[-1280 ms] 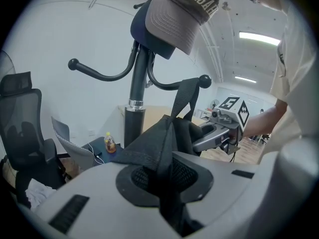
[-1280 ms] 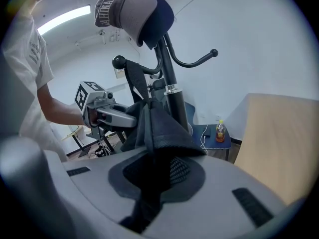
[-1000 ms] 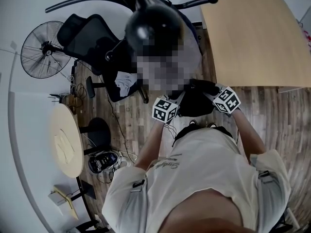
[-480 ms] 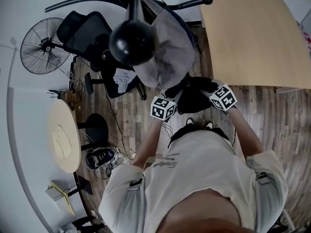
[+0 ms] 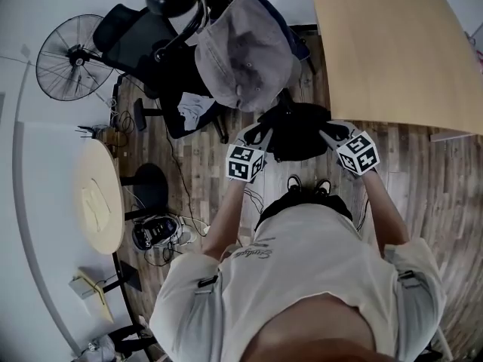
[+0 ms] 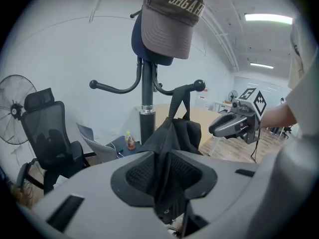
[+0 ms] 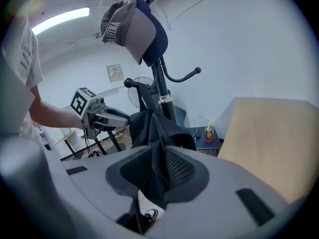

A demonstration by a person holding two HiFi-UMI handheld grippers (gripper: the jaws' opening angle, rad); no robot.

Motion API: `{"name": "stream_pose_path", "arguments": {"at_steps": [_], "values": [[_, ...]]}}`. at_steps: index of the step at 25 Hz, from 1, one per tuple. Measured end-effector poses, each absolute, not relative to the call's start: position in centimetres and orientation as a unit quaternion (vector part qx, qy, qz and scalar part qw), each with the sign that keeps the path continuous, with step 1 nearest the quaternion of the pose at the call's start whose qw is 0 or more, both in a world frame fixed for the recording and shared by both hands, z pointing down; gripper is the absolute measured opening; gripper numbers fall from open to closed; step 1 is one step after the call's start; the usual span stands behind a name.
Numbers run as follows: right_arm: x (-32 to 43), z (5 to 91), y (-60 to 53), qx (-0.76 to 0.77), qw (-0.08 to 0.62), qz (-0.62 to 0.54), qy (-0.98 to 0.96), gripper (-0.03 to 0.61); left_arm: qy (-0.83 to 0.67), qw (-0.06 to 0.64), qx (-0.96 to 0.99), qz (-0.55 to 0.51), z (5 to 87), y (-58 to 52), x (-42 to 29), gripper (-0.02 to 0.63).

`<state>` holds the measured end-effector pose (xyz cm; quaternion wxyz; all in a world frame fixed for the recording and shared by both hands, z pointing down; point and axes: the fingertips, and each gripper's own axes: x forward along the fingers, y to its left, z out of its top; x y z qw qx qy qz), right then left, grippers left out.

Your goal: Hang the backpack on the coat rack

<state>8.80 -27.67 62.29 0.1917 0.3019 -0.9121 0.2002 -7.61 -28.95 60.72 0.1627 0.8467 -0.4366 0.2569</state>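
by the coat rack (image 6: 146, 83), backpack (image 5: 298, 130) pinched in left tool (image 5: 260, 136), right tool (image 5: 329, 132) closing on it

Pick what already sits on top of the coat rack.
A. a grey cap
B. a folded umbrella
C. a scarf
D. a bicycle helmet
A: in the left gripper view a grey cap with lettering on its front hangs over the top of the coat rack, above the curved hooks.
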Motion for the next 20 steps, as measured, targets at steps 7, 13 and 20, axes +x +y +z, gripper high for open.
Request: {"name": "stream_pose_path", "arguments": {"at_steps": [7, 13, 20], "values": [[8.3, 58.8, -24.8, 0.342, 0.14, 0.216, -0.904, -0.005, -0.431, 0.13, 0.869, 0.207, 56.2, -26.8, -7.7, 0.062], [6.2, 54.9, -21.9, 0.306, 0.134, 0.17, -0.927, -0.006, -0.406, 0.088, 0.89, 0.19, 52.2, -25.1, -7.2, 0.036], [3.9, 49.7, -20.9, 0.311, 0.128, 0.074, -0.939, -0.006, -0.405, 0.091, 0.895, 0.163, 48.5, -23.9, -7.6, 0.032]]}}
